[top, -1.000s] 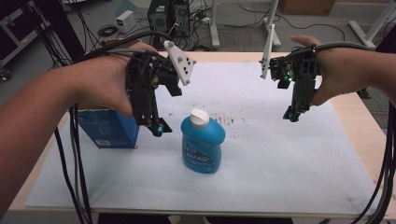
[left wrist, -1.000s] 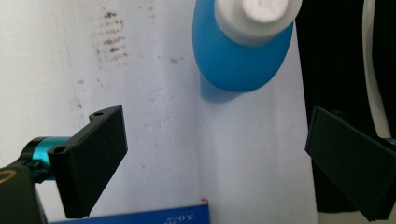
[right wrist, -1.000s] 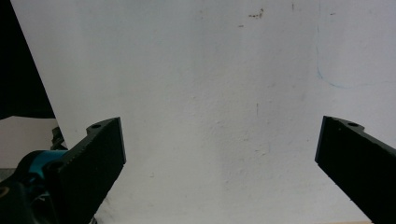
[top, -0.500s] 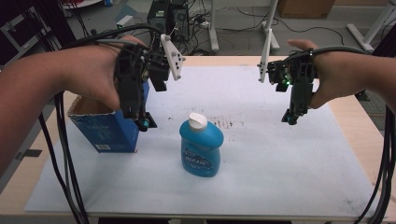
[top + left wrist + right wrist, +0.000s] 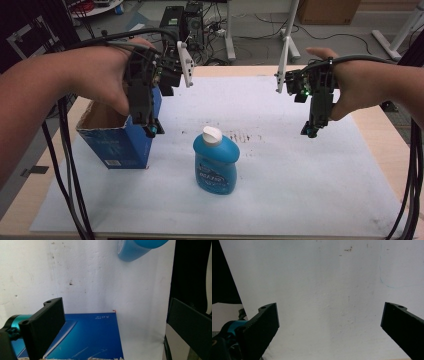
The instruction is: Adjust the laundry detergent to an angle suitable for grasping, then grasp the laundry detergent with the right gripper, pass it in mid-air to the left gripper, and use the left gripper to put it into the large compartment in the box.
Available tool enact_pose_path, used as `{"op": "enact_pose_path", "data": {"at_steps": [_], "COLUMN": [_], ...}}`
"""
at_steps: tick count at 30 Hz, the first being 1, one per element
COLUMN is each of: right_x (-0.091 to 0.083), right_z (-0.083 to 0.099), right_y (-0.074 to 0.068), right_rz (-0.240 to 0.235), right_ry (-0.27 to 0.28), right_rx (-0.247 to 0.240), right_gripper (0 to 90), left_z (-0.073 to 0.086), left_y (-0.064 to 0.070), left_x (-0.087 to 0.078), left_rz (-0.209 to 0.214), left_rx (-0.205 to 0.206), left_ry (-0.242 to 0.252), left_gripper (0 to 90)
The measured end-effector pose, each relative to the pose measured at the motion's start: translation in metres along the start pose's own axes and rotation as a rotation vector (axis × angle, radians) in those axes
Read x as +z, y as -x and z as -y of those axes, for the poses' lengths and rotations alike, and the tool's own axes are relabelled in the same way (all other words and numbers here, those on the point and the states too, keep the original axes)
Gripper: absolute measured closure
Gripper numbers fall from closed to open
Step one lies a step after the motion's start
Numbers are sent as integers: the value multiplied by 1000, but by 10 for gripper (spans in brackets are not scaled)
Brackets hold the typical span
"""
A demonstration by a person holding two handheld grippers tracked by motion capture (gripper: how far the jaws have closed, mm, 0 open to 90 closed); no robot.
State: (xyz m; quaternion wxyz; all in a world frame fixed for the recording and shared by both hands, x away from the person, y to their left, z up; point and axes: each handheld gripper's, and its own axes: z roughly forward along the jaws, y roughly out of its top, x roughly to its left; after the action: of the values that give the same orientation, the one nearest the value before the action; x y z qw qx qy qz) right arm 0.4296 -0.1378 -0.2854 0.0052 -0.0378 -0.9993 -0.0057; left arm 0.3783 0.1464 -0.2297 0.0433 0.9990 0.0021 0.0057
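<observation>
While both tongs [image 5: 150, 131] [image 5: 310, 131] gape empty, stained white sheet [image 5: 280, 180] covers wooden table [image 5: 385, 145].

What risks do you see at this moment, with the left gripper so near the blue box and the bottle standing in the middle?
1. The left gripper hangs open by the right side of the open blue box; lowering it carelessly might strike the rim and push or tip the box.
2. The blue bottle stands upright and free on the white sheet, close to the box; a sideways sweep could knock it over.
3. The right gripper is open and holds nothing.
</observation>
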Motion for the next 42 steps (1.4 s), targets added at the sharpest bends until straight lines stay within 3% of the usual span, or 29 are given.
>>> {"op": "enact_pose_path", "data": {"at_steps": [14,31,42], "right_x": [-6,-12,-3], "right_z": [5,12,20], "right_y": [-3,0,-28], "right_rz": [13,25,5], "right_ry": [14,20,103], "right_rx": [9,22,37], "right_gripper": [7,7,7], "left_z": [-6,-4,-3], "left_y": [-2,-3,-3], "left_x": [-1,-2,8], "left_rz": [38,33,40], "left_rx": [-6,-20,-17], "left_ry": [-35,-38,-45], "left_gripper": [18,18,18]}}
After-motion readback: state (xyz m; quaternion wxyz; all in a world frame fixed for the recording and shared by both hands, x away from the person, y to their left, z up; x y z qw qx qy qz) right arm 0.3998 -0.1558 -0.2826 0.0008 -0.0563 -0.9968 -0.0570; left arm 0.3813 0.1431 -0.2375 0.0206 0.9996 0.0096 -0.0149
